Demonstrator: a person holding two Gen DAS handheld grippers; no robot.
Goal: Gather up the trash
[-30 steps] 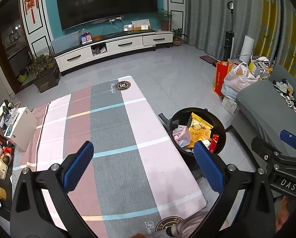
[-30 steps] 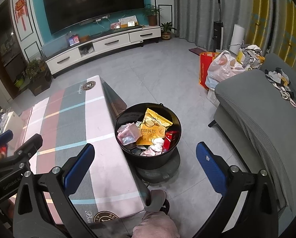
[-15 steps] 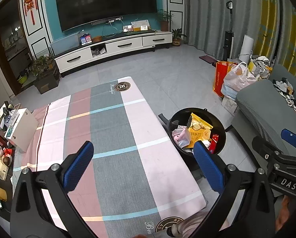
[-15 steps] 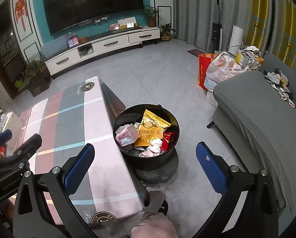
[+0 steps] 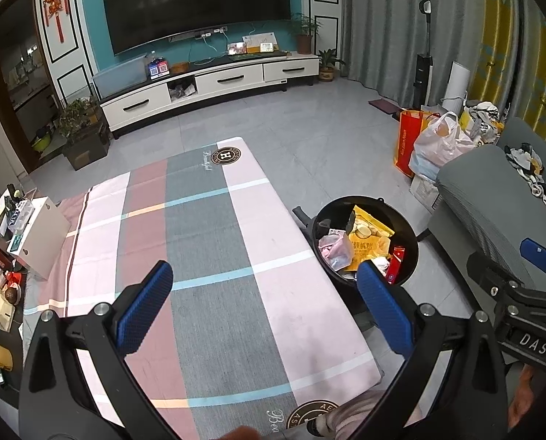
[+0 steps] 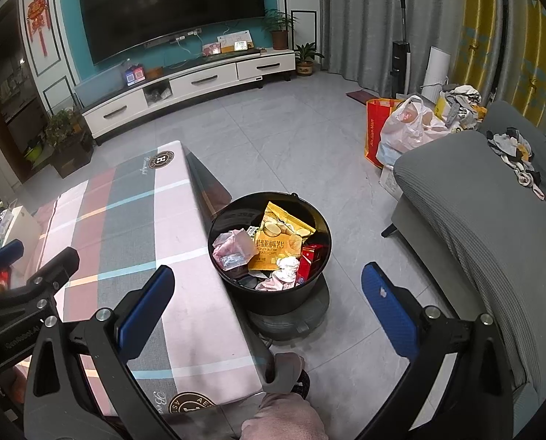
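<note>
Left wrist view: the left gripper (image 5: 264, 308) hangs over the bare tabletop (image 5: 207, 242), jaws wide and empty; the bin (image 5: 364, 244) sits off to its right.

Right wrist view: the right gripper (image 6: 265, 311), jaws wide and empty, faces the bin (image 6: 269, 247) just ahead, likely nearer; trash fills it.

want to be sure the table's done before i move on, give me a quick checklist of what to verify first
1. Left gripper open, nothing between its fingers: ok.
2. Right gripper open and empty: ok.
3. Plaid tablecloth free of loose trash: ok on the part in view; the near edge is hidden.
4. Black bin upright beside the table: ok.
5. Bin has room: cannot tell; the yellow chip bag and other wrappers sit close to the rim.
6. Floor around the bin free of trash: ok where visible.
</note>
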